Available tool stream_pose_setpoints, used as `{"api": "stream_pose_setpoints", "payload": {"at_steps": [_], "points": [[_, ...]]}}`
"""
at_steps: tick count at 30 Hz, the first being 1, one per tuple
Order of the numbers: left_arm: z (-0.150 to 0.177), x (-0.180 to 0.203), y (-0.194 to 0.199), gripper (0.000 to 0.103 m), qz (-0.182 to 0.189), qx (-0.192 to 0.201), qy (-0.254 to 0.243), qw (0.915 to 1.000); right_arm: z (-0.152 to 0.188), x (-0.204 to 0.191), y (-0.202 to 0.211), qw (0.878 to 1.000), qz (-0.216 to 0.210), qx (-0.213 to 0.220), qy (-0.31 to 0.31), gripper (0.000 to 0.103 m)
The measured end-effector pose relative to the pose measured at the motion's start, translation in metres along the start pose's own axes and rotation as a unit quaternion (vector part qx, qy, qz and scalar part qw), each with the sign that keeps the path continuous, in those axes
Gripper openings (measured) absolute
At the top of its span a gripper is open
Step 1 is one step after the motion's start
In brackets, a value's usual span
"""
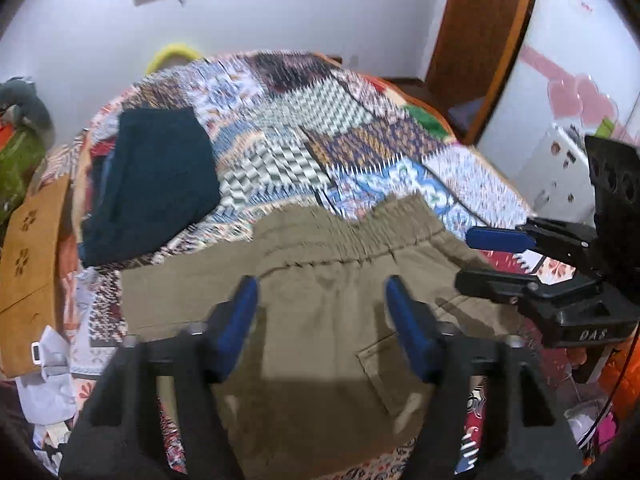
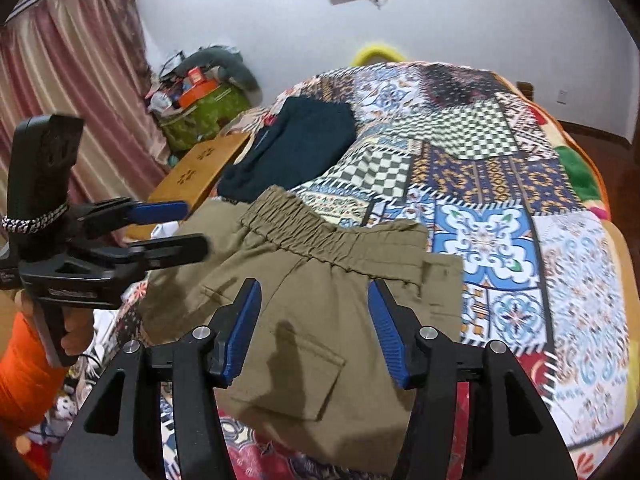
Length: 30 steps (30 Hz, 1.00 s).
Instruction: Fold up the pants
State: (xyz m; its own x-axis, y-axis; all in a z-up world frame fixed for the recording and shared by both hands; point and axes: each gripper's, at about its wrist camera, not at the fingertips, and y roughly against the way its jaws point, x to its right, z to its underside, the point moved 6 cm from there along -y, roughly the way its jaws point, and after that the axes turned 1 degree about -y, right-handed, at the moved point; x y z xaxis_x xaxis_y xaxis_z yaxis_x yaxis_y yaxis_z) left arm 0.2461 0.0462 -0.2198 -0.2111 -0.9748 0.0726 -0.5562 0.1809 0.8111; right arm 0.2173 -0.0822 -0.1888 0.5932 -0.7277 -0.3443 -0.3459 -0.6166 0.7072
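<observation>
Bedroom, white walls, pink curtain (image 2: pixel 60 80); bed with patchwork quilt (image 2: pixel 500 184) bearing a dark folded garment (image 2: pixel 296 148). Khaki pants (image 2: pixel 320 300) lie folded at the near edge; our left hand-held gripper (image 1: pixel 320 324) and right hand-held gripper (image 2: pixel 316 328) hover spread, empty. We judge the overhanging fold could slide off if nudged.

Both wrist views down onto pants (image 1: pixel 320 320)
</observation>
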Motion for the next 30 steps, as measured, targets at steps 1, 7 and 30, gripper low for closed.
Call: {"api": "stream_pose_setpoints", "payload": {"at_steps": [1,7,30], "points": [[0.004,0.001,-0.009,0.044,0.001,-0.013,-0.003,0.9999,0.002,0.000,-0.005,1.000,-0.002,-0.006,0.002,0.052],[0.031,-0.009,-0.027,0.043,-0.015,-0.021,-0.018,0.9995,0.028,0.010,-0.036,0.999,-0.004,-0.047,-0.001,0.049],[0.091,-0.072,0.022,0.058,-0.035,-0.018,0.066,0.9970,0.075,0.065,0.018,0.995,0.054,-0.044,-0.072,0.046]]}}
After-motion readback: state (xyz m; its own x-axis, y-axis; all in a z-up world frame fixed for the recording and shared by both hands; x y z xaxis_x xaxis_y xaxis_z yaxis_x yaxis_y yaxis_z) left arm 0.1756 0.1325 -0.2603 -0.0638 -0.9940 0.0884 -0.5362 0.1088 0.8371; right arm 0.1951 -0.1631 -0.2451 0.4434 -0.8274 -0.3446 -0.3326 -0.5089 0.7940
